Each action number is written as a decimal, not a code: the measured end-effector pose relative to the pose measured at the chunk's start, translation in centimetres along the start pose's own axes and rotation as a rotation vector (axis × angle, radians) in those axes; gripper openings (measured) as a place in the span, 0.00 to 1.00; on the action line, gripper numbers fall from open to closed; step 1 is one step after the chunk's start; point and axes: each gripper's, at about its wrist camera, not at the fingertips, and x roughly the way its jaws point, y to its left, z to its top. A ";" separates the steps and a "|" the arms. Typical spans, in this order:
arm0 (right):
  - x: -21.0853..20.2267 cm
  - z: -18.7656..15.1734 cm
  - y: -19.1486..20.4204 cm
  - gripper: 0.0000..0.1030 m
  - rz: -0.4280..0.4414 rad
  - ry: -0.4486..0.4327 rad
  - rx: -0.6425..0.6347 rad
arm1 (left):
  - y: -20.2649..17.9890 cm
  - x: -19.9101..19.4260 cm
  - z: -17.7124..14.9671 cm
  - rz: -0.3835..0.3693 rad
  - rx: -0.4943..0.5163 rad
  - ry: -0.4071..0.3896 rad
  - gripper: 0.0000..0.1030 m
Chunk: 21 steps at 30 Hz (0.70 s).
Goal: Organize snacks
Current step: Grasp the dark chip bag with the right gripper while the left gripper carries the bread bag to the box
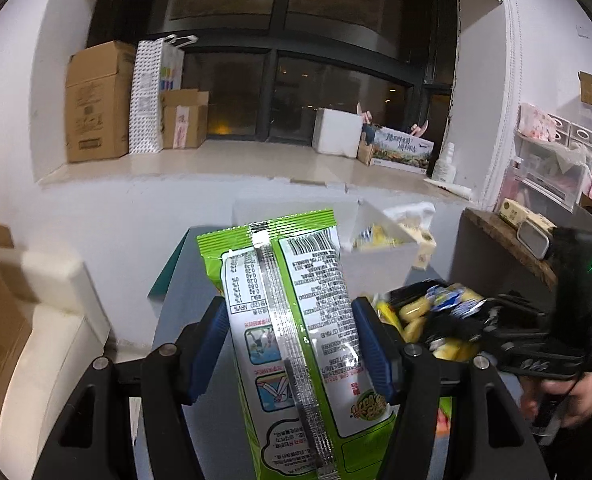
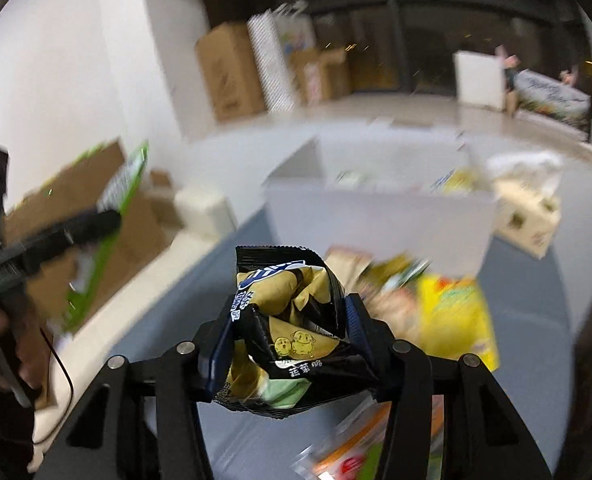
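The left tool (image 1: 291,344) has its blue pads pressed against both long edges of a green snack bag (image 1: 291,320), jaws about half open, the bag standing upright between them with its printed back and silver seam facing the camera. The right tool (image 2: 289,344) is clamped on a black and yellow chip packet (image 2: 291,332), which is crumpled in at the middle where the pads bite; in the left wrist view that same packet shows at the right, with the person's hand (image 1: 564,396) on the handle below.

Both packets are held up off the grey desk (image 2: 536,320). On the desk just beyond the right tool lies a loose heap of snacks, among them a yellow packet (image 2: 456,320). Farther off stands a white bin (image 2: 376,216) with a few packets already inside it, and a small printed carton (image 2: 532,216) sits to its right. Cardboard boxes (image 1: 95,100) line the far window ledge.

The likely destination is the bin, and the risks lie in getting there. The right view is blurred, which suggests quick motion; a slick, air-filled packet squeezed at one point could slip out or burst. The green bag is tall and pinched only by its edges, so it may pivot or catch the bin's near rim and knock it. With both hands converging, the tools could also collide.
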 end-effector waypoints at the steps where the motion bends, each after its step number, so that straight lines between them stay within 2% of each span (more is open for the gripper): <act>1: -0.3 1.0 -0.8 0.54 -0.020 -0.017 0.019 | 0.0 1.2 1.4 -0.020 -0.007 0.001 0.65; 6: 0.6 6.2 -4.9 0.54 -0.060 -0.054 0.108 | -0.7 6.8 6.5 -0.037 0.000 0.000 0.66; 10: 3.5 10.6 -7.8 0.54 -0.109 -0.053 0.142 | -1.6 12.4 9.8 -0.036 0.030 0.038 0.66; 15: 8.0 13.6 -9.5 0.54 -0.172 -0.002 0.128 | -2.0 18.2 11.9 0.014 0.081 0.083 0.66; 21: 11.9 15.3 -11.3 0.55 -0.194 0.036 0.162 | -1.4 23.2 12.1 0.075 0.096 0.125 0.68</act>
